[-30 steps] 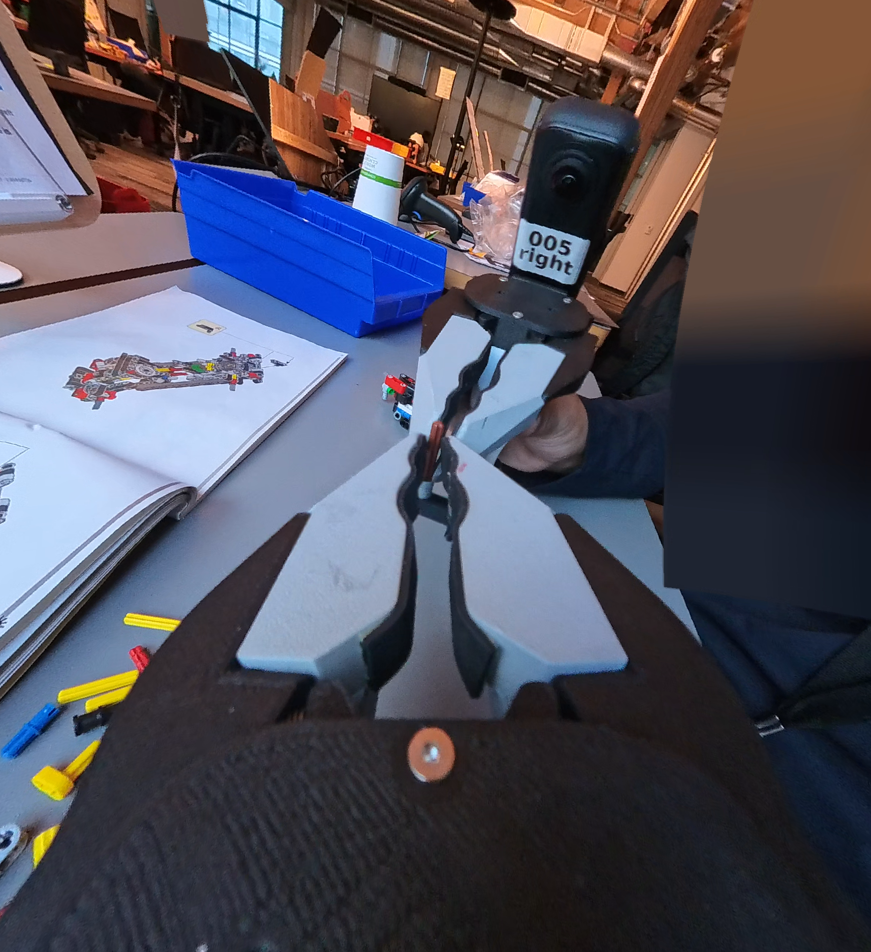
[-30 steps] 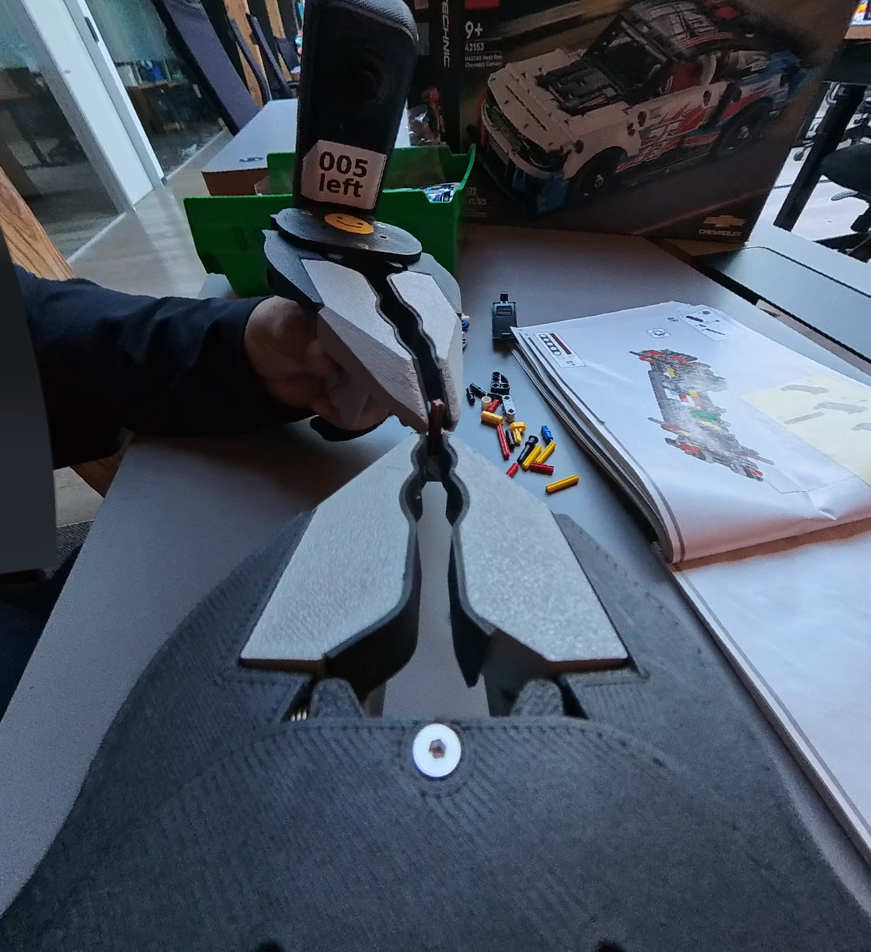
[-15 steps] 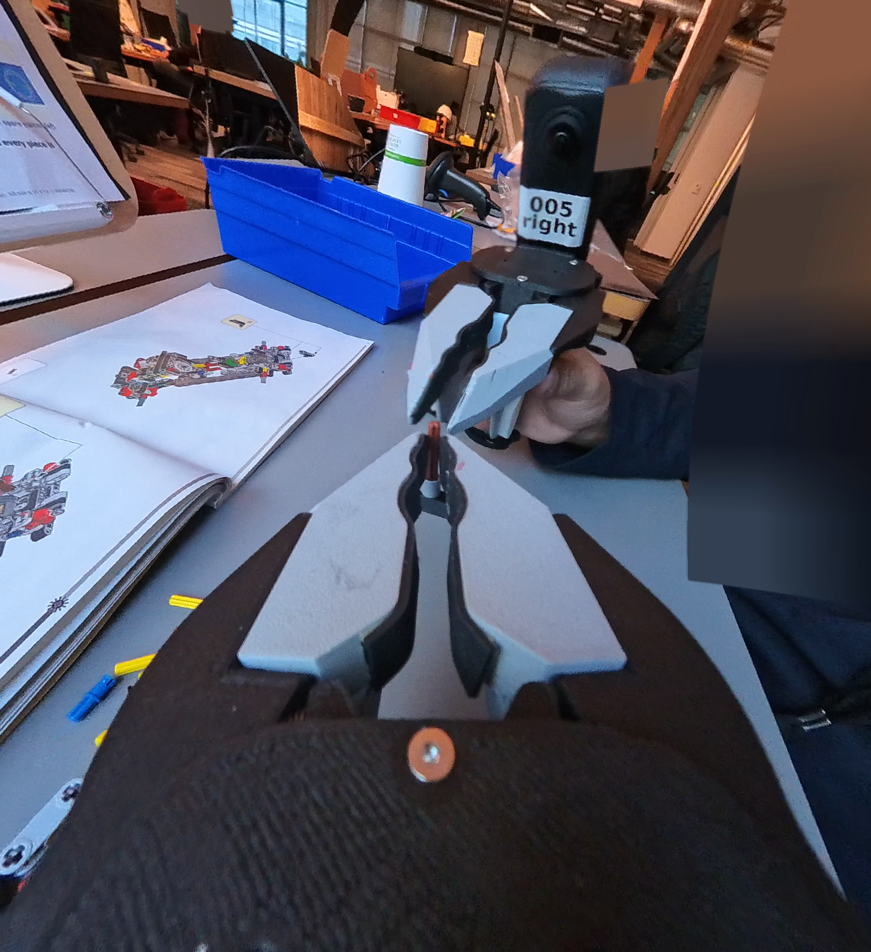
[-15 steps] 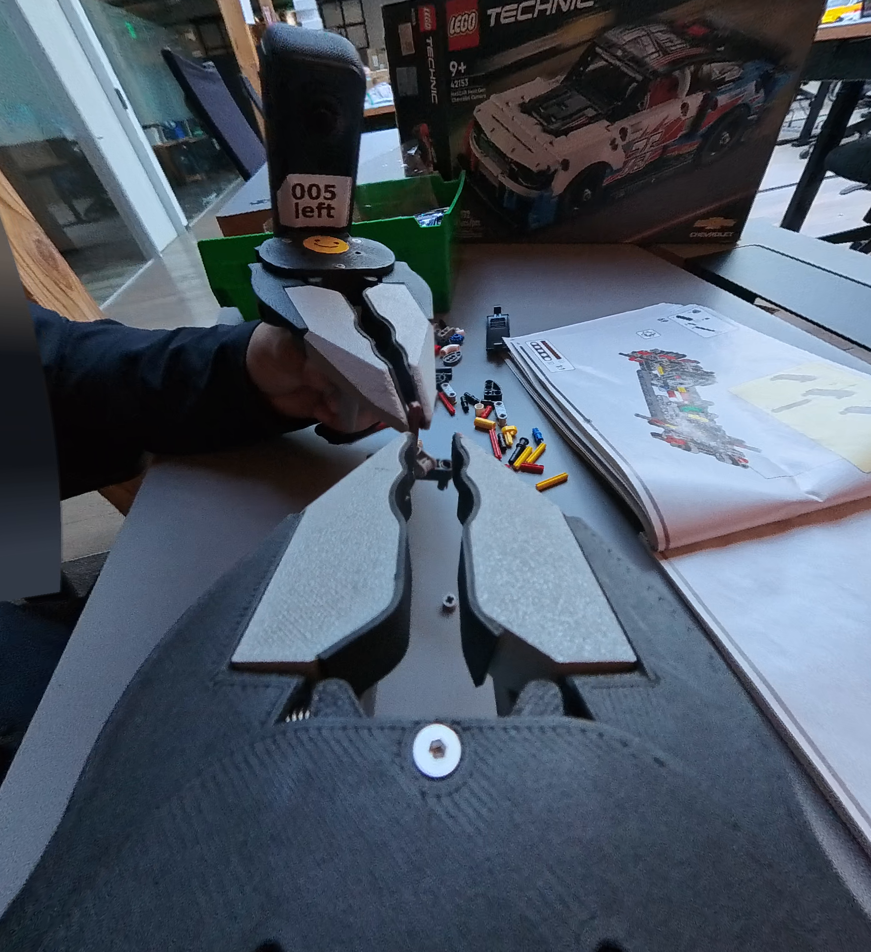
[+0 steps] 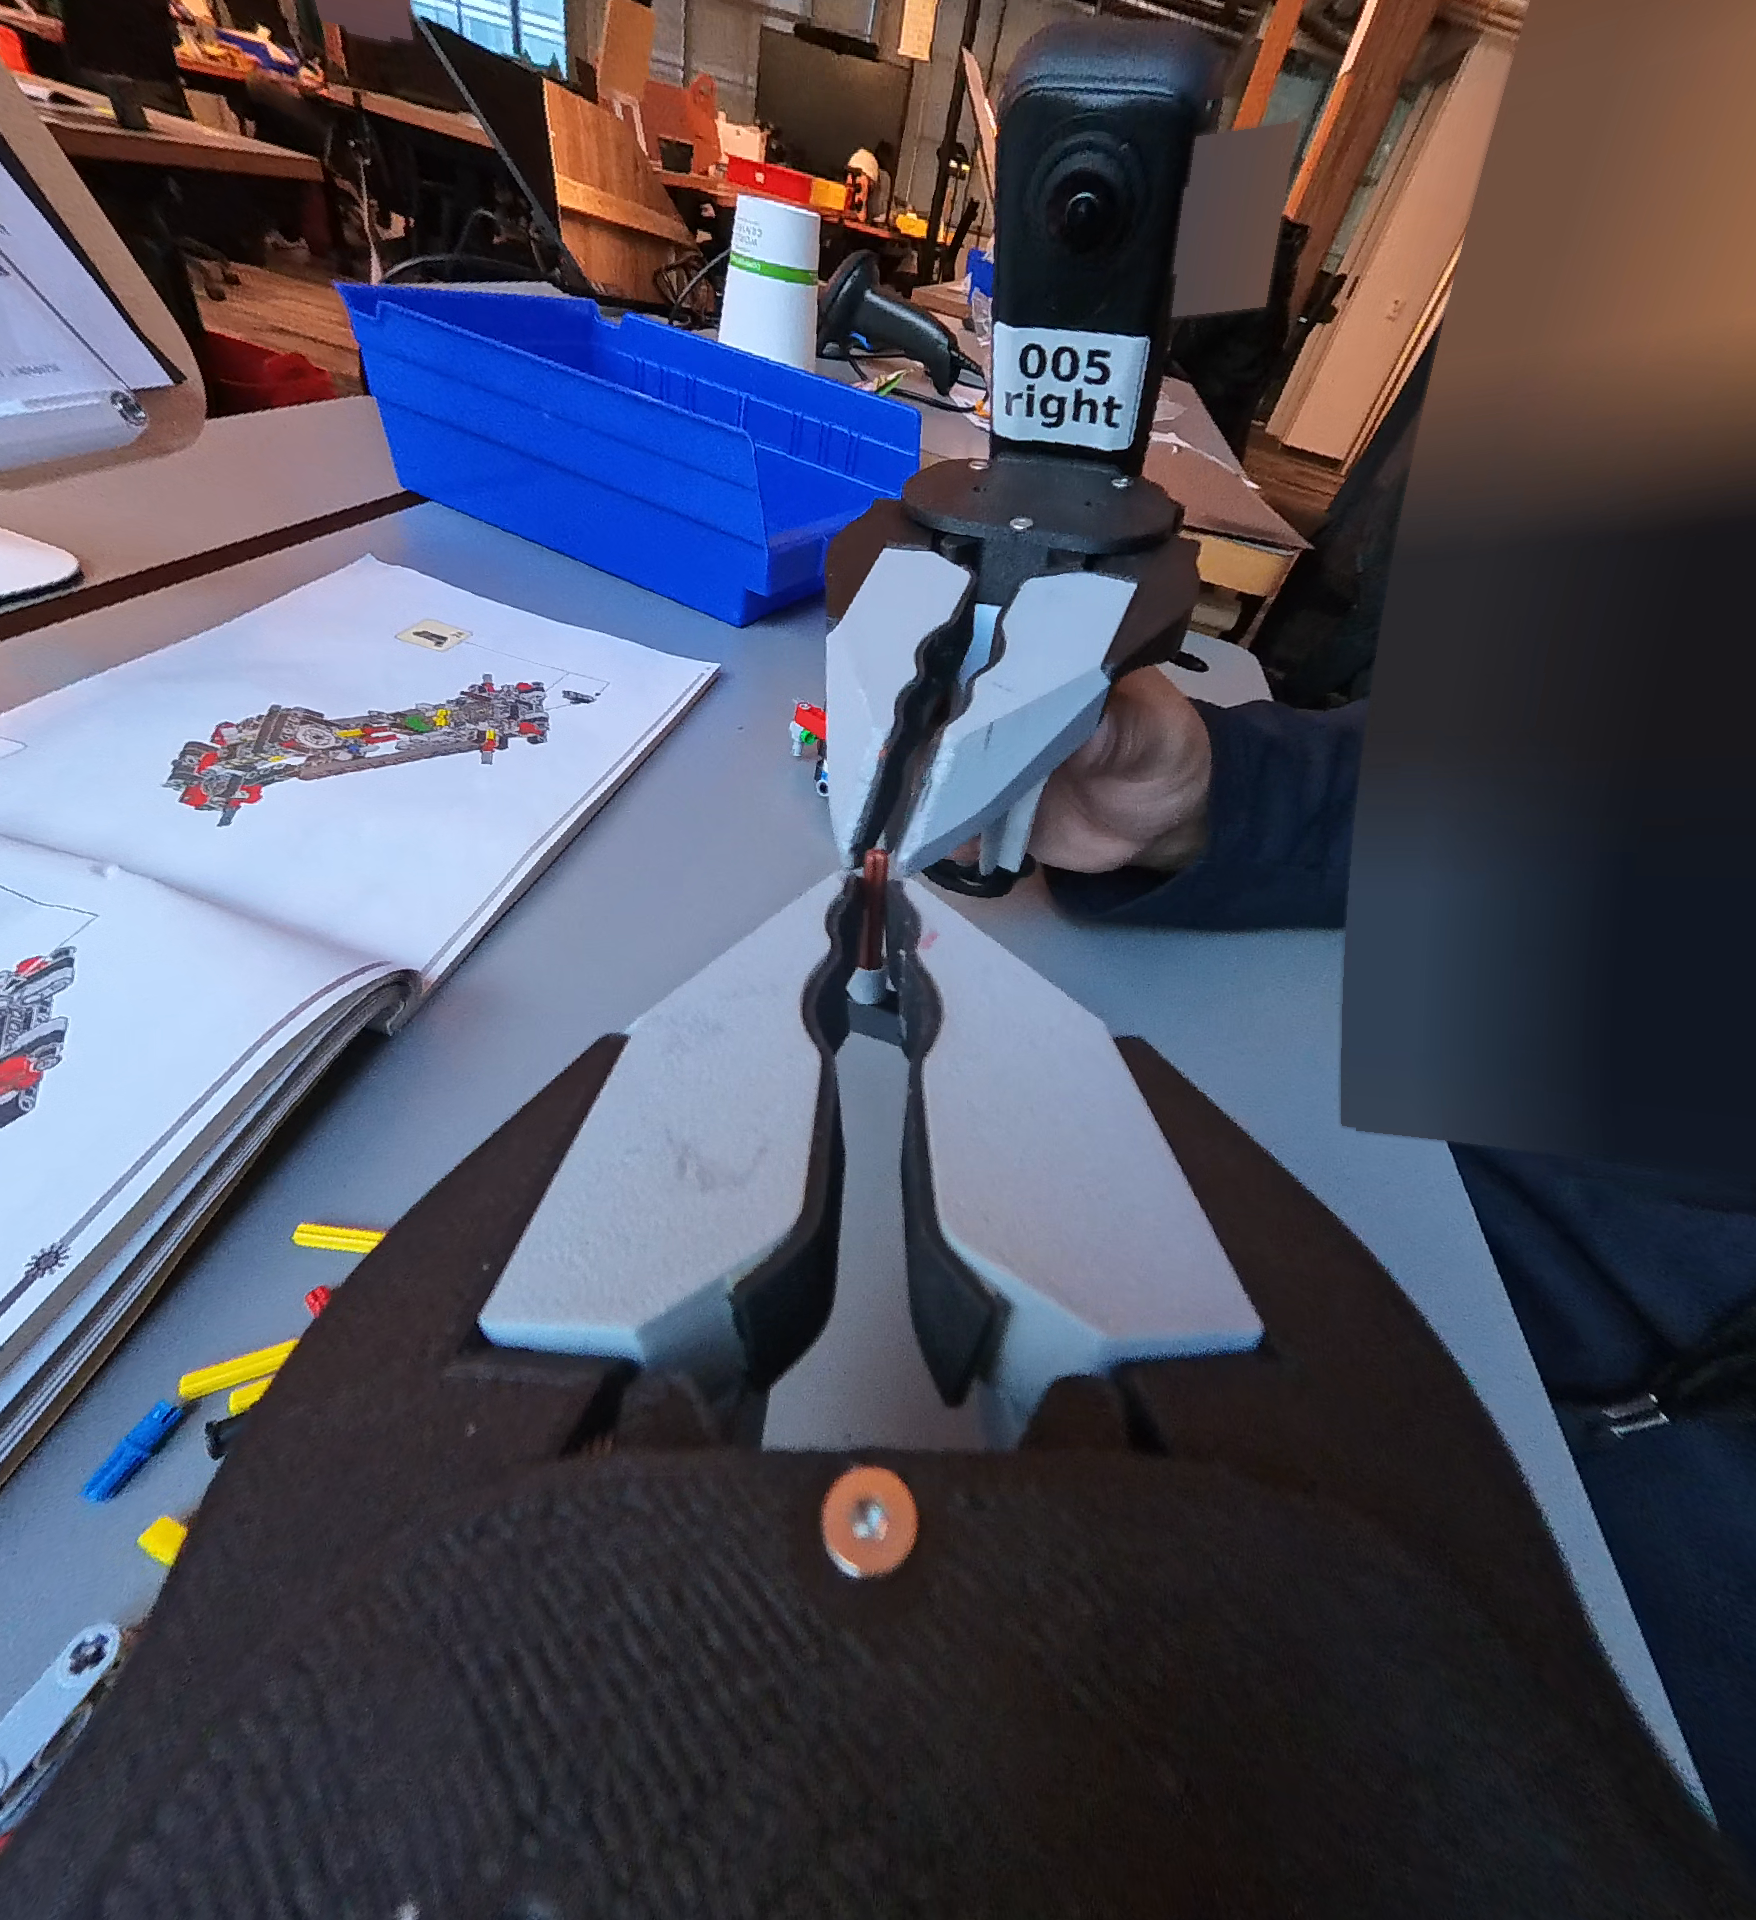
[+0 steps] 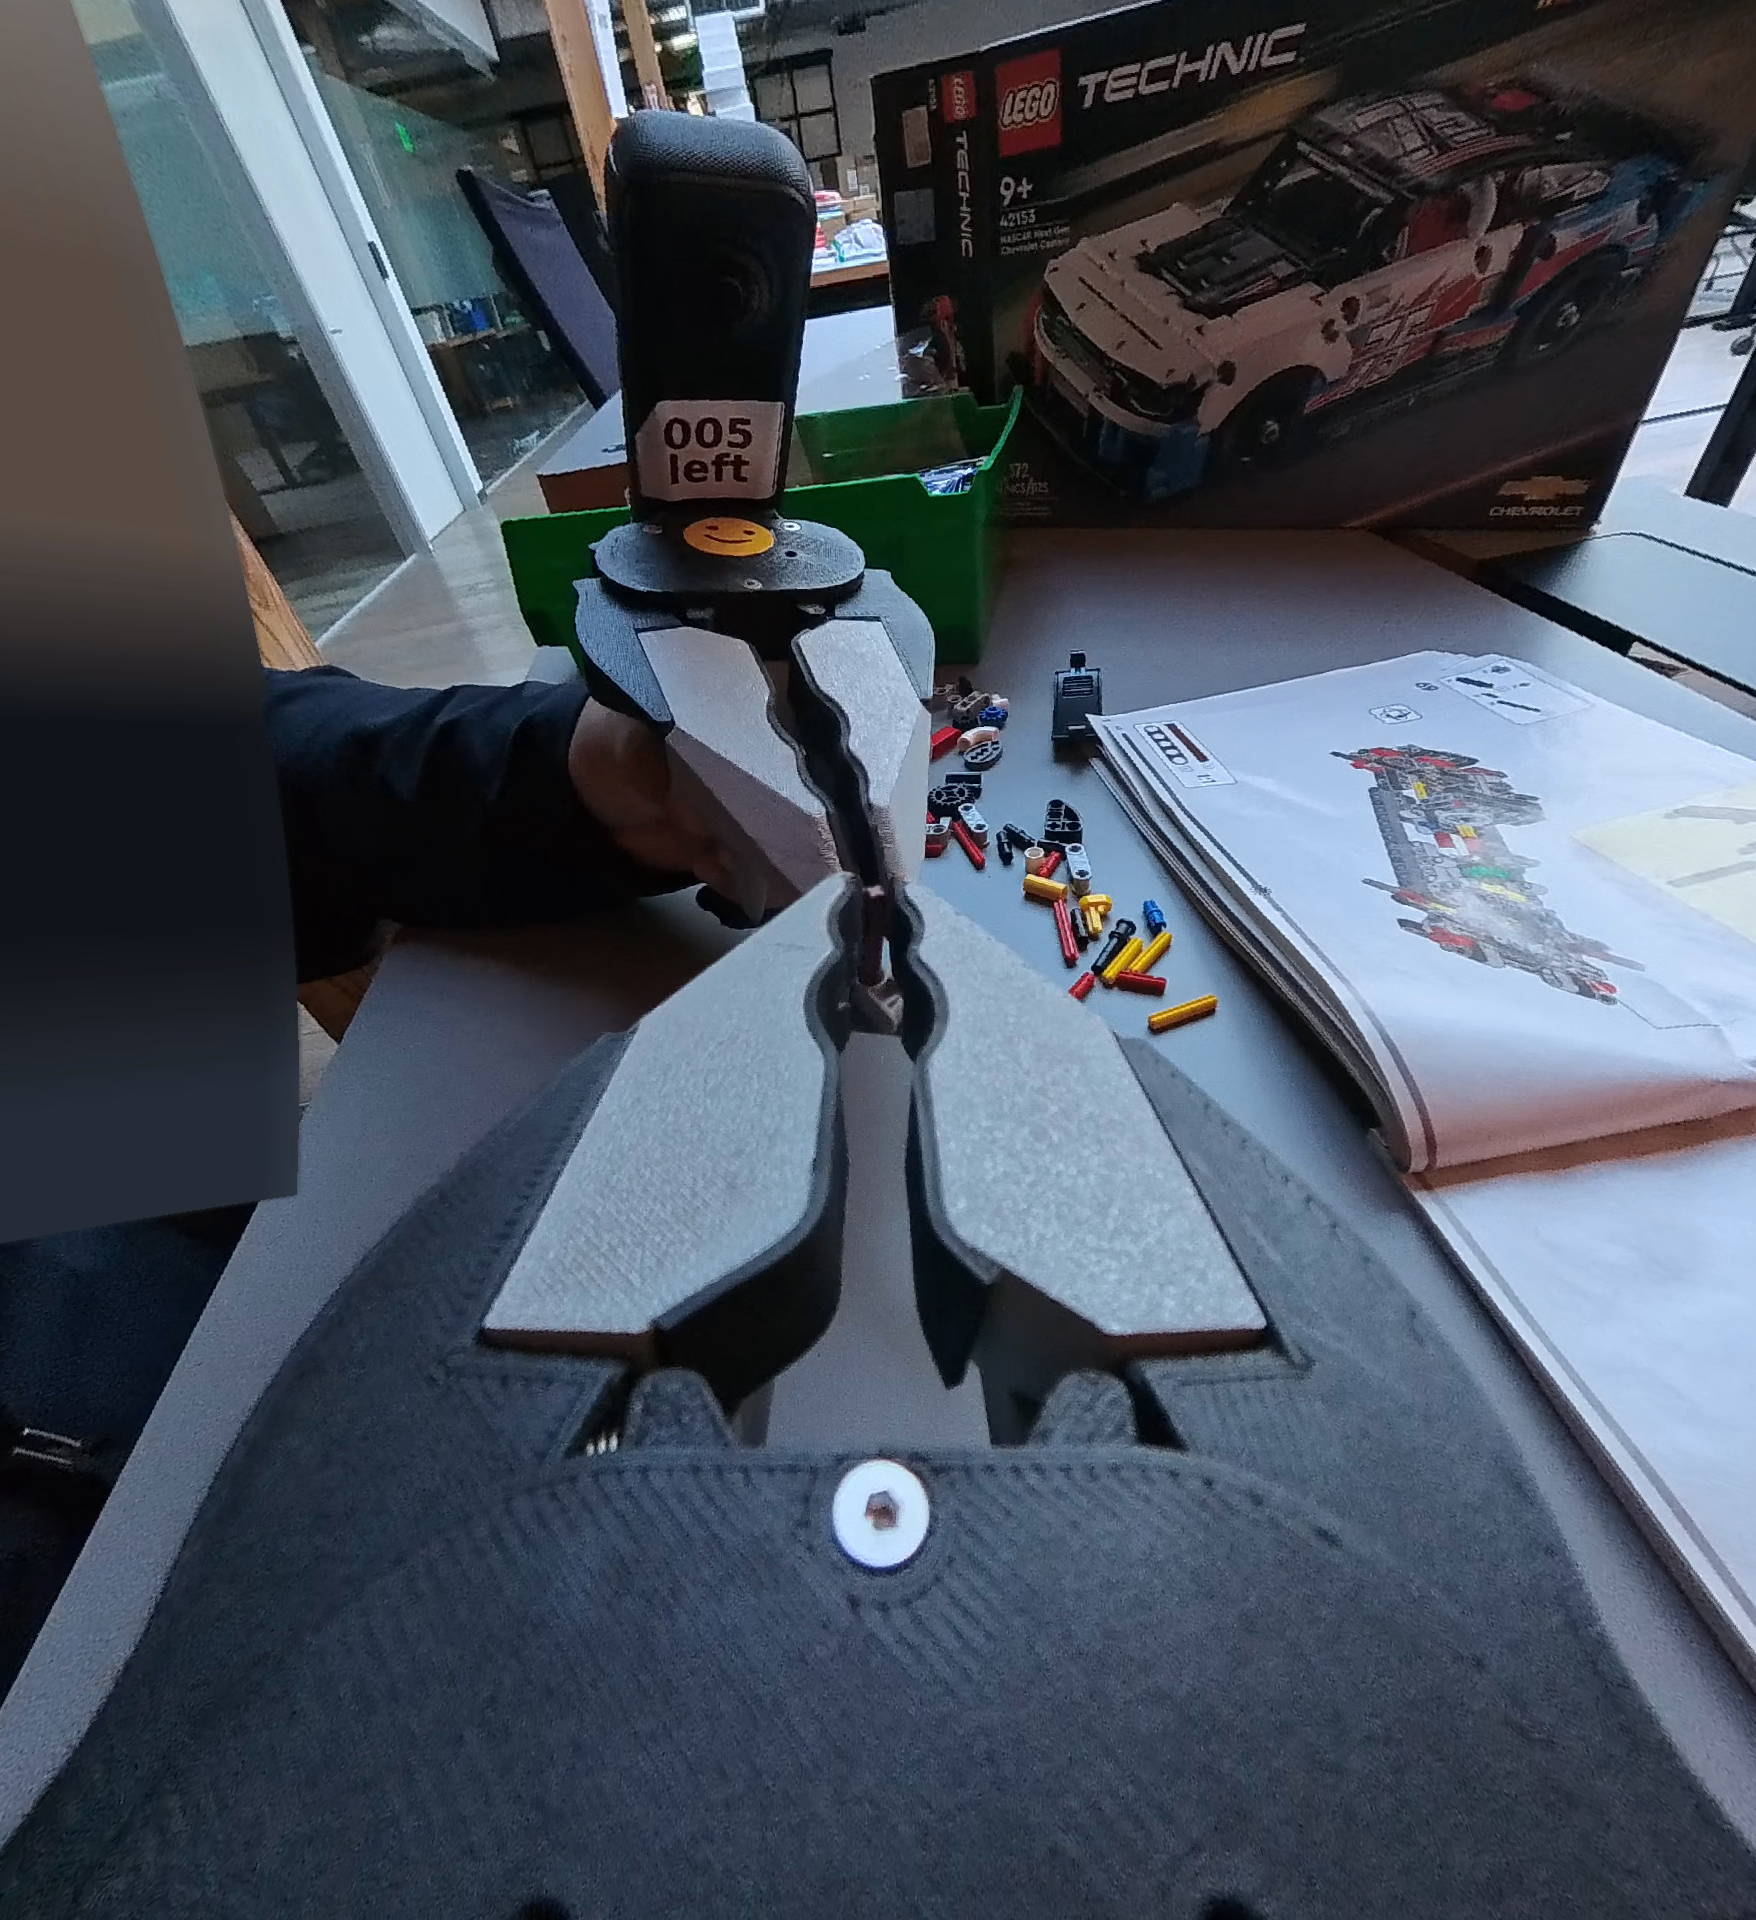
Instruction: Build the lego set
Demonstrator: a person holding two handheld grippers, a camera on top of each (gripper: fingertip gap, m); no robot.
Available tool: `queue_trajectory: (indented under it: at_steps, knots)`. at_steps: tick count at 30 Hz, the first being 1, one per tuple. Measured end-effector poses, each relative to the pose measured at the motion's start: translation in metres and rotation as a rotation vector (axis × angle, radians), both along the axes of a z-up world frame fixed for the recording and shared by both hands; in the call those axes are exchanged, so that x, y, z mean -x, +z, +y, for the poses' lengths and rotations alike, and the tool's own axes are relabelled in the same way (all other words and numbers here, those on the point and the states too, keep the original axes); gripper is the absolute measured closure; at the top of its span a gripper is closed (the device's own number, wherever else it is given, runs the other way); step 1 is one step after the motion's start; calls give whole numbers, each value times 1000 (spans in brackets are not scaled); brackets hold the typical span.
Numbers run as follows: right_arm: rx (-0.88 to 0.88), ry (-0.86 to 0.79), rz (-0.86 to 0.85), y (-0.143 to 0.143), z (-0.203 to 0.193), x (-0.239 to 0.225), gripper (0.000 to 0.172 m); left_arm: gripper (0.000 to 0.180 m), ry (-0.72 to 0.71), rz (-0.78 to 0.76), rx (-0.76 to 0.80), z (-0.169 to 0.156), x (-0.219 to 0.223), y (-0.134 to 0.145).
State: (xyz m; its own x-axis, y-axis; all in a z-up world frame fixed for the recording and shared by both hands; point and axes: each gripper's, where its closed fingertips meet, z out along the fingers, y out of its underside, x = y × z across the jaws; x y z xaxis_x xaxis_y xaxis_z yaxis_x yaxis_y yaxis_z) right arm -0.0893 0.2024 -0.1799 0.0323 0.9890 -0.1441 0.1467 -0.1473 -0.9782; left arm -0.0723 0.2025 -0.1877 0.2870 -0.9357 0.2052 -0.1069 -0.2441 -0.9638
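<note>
The left hand-held gripper [image 5: 872, 914] is clenched on a thin reddish-brown axle [image 5: 870, 909] whose near end sits in a small grey connector piece [image 5: 872, 987]; both pads press on them, and the axle runs forward along the fingers so that its far tip pokes out just past the fingertips. To the left of this hand-held gripper, an open instruction booklet [image 5: 282, 810] lies flat on the grey bench [image 5: 645, 862], and near its lower left side are loose yellow pins [image 5: 230, 1371] and a blue pin [image 5: 131, 1449]. Beyond the booklet stands a blue bin [image 5: 625, 447].

Directly ahead, tip to tip with it, the right hand-held gripper [image 6: 874, 925] points back the other way, held in a hand [image 5: 1128, 779]. It too is closed, its pads pressing on a dark axle [image 6: 874, 920] with a small tan connector piece [image 6: 879, 1003] at the near end. The two sets of fingertips are almost touching; whether both hold the same axle cannot be told.

To the right of the right hand-held gripper lies a scatter of small red, yellow, black and blue parts [image 6: 1092, 904], then the same booklet [image 6: 1476, 894]. Behind the left hand-held gripper in that view stand a green bin [image 6: 936, 561] and a big toy car box [image 6: 1321, 260].
</note>
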Motion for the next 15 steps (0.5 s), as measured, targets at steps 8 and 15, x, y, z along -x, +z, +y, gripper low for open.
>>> queue_trajectory:
  at_steps: [8,15]
  knots:
    - [-48,-26,-29,-2,1,0,172,179,-2,-5,26,0,-1,-2]
    - [8,-15,2,0,0,0,172,177,-9,11,40,0,-3,-6]
